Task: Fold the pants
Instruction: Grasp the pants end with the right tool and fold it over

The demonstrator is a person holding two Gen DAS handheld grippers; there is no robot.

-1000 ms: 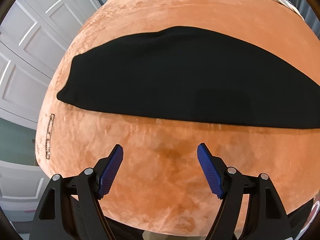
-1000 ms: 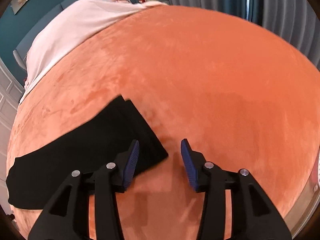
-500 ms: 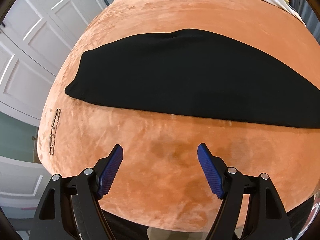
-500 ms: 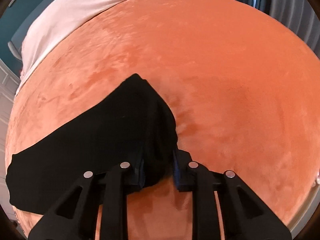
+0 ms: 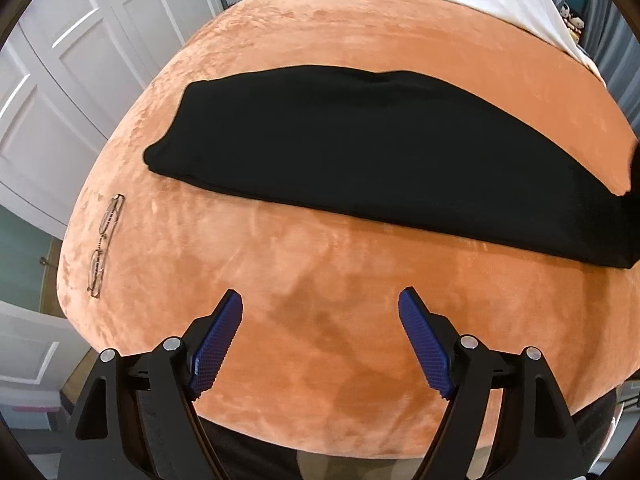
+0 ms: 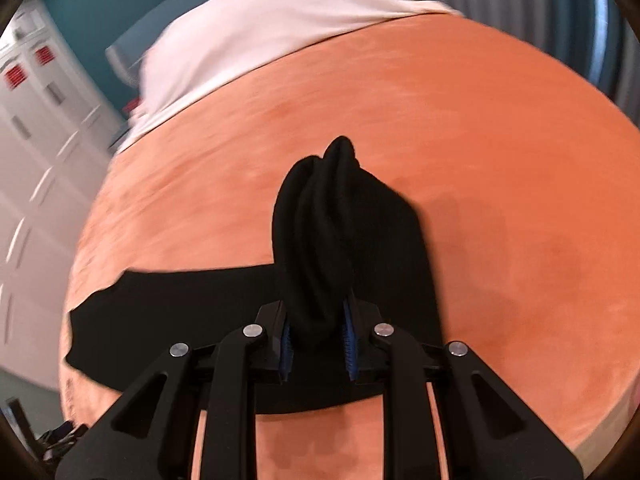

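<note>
Black pants (image 5: 360, 148) lie folded lengthwise in a long strip across the orange blanket (image 5: 320, 280). My left gripper (image 5: 320, 320) is open and empty, hovering over bare blanket in front of the strip. My right gripper (image 6: 317, 332) is shut on the pants' right end (image 6: 320, 220), which is bunched up and lifted off the blanket. The rest of the strip (image 6: 180, 304) trails to the left, flat on the bed.
A pair of glasses (image 5: 105, 240) lies near the bed's left edge. A white sheet (image 6: 260, 32) covers the far end of the bed. White cabinet doors (image 5: 60, 80) stand to the left, curtains (image 6: 520, 0) at the back right.
My right gripper closed on the pants' right end and raised it, bunching the cloth. My left gripper pulled back and stayed open; the glasses came further into view.
</note>
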